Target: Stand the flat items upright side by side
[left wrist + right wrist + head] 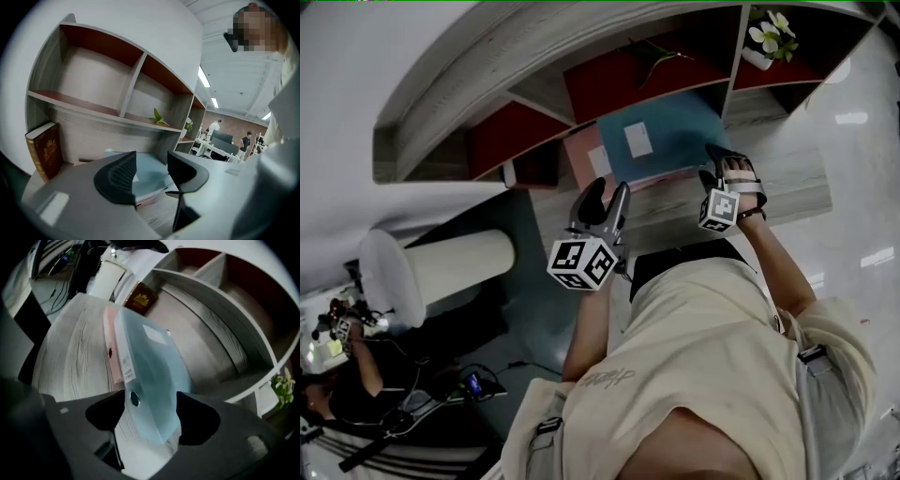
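A pale blue folder (661, 141) lies flat on a pink folder (581, 157) on the wooden shelf board (792, 183). At the board's left end a dark red book (44, 150) stands upright. My right gripper (150, 416) straddles the blue folder's (154, 371) near corner, one jaw at the spine and one at the face. I see no pad pressing, so it counts as open. The pink folder (111, 343) shows beneath. My left gripper (609, 192) hovers open and empty in front of the stack, a little left of the right gripper (727, 164).
Above the board are red-backed shelf compartments (619, 80), one with a leafy sprig (661, 58), another with a white potted flower (769, 37). A white cylinder (441, 267) lies lower left. A person sits among cables (356, 366) at the far lower left.
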The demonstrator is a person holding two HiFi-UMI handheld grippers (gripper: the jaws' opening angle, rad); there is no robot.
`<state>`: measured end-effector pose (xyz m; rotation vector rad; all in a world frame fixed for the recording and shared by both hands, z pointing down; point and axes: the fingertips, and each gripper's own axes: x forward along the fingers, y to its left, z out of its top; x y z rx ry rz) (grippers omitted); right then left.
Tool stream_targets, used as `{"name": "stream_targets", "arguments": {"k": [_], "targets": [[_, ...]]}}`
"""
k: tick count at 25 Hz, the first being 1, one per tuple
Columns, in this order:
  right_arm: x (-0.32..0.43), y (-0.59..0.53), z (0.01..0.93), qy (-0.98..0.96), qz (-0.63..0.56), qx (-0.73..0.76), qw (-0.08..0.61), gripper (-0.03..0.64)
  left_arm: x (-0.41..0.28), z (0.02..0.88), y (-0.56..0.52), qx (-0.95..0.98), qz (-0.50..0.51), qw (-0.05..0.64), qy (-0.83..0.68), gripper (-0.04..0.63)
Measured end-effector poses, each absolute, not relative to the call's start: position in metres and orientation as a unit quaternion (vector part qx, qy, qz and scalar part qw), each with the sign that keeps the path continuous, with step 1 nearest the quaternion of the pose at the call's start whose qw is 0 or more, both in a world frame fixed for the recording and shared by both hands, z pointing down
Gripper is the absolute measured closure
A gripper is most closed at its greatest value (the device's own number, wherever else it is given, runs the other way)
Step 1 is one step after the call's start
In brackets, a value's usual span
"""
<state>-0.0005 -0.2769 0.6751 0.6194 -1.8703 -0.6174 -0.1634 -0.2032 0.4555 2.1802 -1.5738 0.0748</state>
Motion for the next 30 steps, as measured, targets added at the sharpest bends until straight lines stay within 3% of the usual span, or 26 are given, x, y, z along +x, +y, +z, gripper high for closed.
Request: {"name": "stream_targets", "arguments": {"k": [7, 14, 30], "targets": [[-0.009, -0.285, 0.707, -0.75, -0.29, 0.238, 0.544, 0.253, -0.173, 0.467, -0.19, 0.769, 0.009, 0.257, -0.585, 0.37], [-0.025, -0.3, 0.706, -0.739, -0.329, 0.276, 0.519, 0.214, -0.182, 0.474, -0.184, 0.757, -0.007, 0.274, -0.593, 0.37], [-0.03, -0.301, 0.725, -0.781, -0.23, 0.335, 0.474, 0.224, -0.191, 0.484, -0.186, 0.755, -0.007, 0.283, -0.591, 0.37]]}}
